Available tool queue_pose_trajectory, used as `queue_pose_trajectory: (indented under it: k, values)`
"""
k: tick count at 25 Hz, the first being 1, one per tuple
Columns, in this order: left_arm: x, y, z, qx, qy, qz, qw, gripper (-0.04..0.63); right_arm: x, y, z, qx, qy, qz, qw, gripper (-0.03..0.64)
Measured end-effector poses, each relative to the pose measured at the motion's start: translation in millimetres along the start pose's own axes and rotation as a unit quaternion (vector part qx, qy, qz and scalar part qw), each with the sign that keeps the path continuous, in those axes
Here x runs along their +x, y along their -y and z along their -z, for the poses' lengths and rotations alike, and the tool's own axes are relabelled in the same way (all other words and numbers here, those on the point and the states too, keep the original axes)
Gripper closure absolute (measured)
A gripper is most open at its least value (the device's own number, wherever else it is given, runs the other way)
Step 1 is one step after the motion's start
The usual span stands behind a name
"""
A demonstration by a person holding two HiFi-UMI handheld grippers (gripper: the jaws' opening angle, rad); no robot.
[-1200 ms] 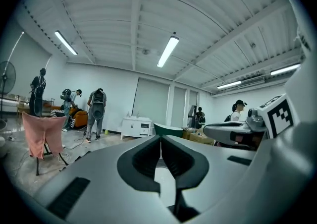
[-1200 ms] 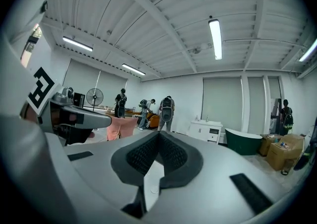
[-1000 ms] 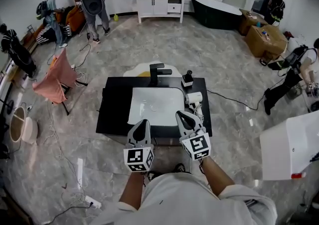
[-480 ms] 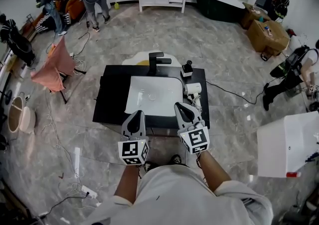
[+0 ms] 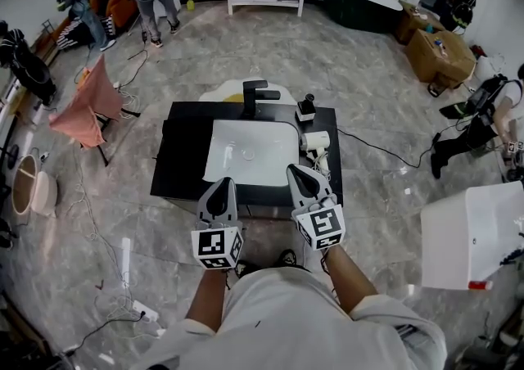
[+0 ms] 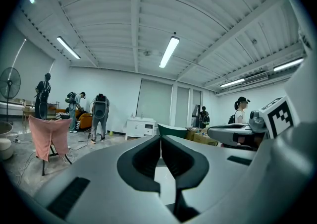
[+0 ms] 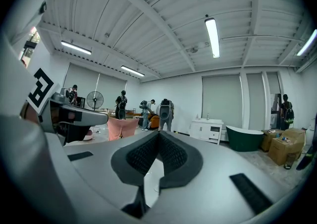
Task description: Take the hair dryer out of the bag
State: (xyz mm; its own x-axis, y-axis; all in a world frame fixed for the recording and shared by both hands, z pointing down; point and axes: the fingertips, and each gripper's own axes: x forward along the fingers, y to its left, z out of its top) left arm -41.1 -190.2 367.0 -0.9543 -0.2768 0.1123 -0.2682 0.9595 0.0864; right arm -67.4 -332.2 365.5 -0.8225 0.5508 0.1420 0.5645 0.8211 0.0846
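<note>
Left gripper [image 5: 223, 183] and right gripper [image 5: 296, 172] pressed together, empty; white hair dryer [image 5: 317, 142] right of centre, probably light, rigid, slick, so grab the handle.

White hair dryer [image 5: 318, 142] lies on the black counter [image 5: 184, 155], just beside the white basin [image 5: 250, 151], at its right edge

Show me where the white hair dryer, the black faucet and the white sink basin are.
White hair dryer [image 5: 315, 141]: head view, on its barrel.
Black faucet [image 5: 255, 100]: head view, on its upright body.
White sink basin [image 5: 264, 160]: head view, on its bare bottom.
</note>
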Motion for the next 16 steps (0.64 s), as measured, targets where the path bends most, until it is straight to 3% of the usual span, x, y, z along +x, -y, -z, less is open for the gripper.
queue_pose_trajectory:
  k: [16]
  values:
    - [3.0, 3.7, 4.9, 0.001, -0.006, 0.001, 1.0000, 0.572, -0.8, 3.1, 3.6, 0.000, -0.002, -0.001, 1.000, 0.621]
